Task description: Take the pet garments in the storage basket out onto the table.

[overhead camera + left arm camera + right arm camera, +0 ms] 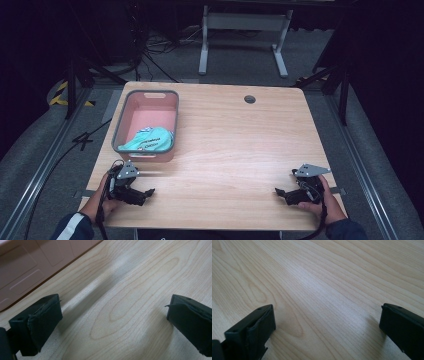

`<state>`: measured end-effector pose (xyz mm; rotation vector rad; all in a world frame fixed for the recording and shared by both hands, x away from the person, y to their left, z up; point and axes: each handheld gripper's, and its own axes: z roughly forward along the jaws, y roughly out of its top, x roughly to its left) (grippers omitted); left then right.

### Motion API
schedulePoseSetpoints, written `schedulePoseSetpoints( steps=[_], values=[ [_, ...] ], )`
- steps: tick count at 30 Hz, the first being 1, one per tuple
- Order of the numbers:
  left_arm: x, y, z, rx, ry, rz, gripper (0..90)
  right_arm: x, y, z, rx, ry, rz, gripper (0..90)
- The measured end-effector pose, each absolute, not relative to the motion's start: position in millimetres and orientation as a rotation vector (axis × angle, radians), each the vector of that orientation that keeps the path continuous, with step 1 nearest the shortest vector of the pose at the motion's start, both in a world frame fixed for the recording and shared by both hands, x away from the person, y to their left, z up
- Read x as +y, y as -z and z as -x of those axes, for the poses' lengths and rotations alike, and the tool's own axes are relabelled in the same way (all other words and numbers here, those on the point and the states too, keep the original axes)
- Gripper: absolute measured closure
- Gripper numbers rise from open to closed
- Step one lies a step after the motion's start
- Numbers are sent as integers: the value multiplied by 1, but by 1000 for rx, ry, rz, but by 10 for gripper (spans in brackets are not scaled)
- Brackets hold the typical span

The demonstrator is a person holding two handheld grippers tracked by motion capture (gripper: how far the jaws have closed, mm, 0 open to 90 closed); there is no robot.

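Note:
My left gripper [148, 192] rests low over the wooden table [230, 145] near its front left corner, held by a hand. Its jaws stand wide apart with bare wood between them, so the left gripper [113, 312] is open. My right gripper [281, 192] sits near the front right corner, pointing left. In its own view the right gripper [327, 317] is open too, with nothing between its jaws. A pink bin with a grey rim [122, 117] stands at the table's left side, just beyond the left gripper. A teal cloth [147, 141] lies crumpled in the bin's near end.
The bin's pink wall [27, 265] runs along the upper left of the left gripper view. A round cable hole [249, 99] sits near the table's far edge. White desk legs [245, 35] and cables stand on the floor beyond the table.

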<state>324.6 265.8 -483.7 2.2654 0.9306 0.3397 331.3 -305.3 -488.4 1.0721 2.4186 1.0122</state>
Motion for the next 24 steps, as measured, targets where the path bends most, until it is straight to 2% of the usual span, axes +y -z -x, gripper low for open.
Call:
schedulePoseSetpoints(
  steps=[11,14,15,18,19,24],
  values=[
    [268,484,-323,914,-327,-2270,0,-305,488,-332,2422,-1012,-1071,6],
    [270,479,-321,913,-304,-2324,5,-305,488,-332,2421,-1010,-1071,6],
    [271,477,-320,924,-307,-2334,12,-305,488,-332,2420,-1010,-1073,6],
    [271,473,-318,915,-307,-2342,151,-305,488,-331,2419,-1010,-1074,6],
    [271,473,-318,915,-307,-2342,167,-305,488,-331,2419,-1010,-1074,6],
    [277,465,-318,839,-246,-2397,156,-305,488,-331,2419,-1010,-1074,6]
  ],
)
